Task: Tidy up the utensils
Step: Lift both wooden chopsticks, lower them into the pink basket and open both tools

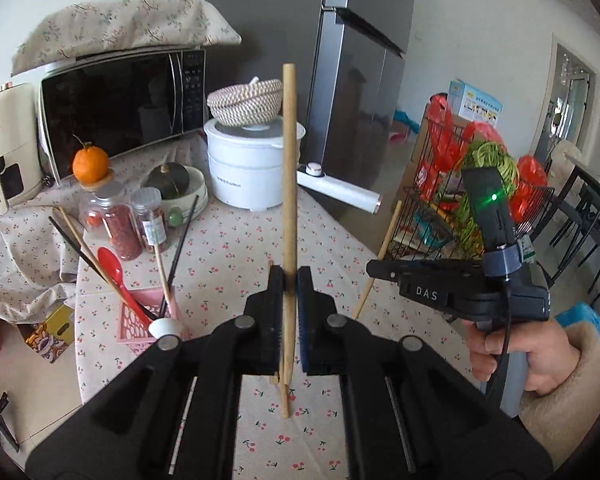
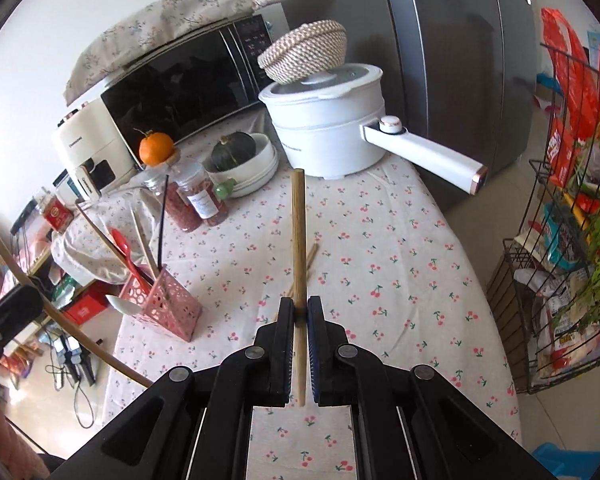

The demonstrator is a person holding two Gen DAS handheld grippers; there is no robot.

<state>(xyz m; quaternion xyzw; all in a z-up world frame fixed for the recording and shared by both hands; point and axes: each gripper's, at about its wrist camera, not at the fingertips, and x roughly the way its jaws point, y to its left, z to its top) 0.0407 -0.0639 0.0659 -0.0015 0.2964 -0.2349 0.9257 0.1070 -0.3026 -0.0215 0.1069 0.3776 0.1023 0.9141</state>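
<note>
Left wrist view: looks forward along own fingers (image 1: pixel 278 308), low and close over near edge of table (image 1: pixel 228 248), facing far edge and microwave (image 1: pixel 120 96); right gripper (image 1: pixel 374 268) in frame at right.

Right wrist view: same forward line along own fingers (image 2: pixel 286 320), slightly higher, tilted, nearer right edge of table (image 2: pixel 400 248); wire rack (image 2: pixel 560 280) at right.

Shared: tablecloth, pink holder (image 1: pixel 148 320) (image 2: pixel 168 304), white pot (image 1: pixel 252 160) (image 2: pixel 328 120), microwave (image 2: pixel 180 80), fridge (image 1: pixel 356 80) (image 2: pixel 460 60).

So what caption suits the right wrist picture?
Right gripper holds a wooden chopstick upright above the cherry-print tablecloth.
</note>
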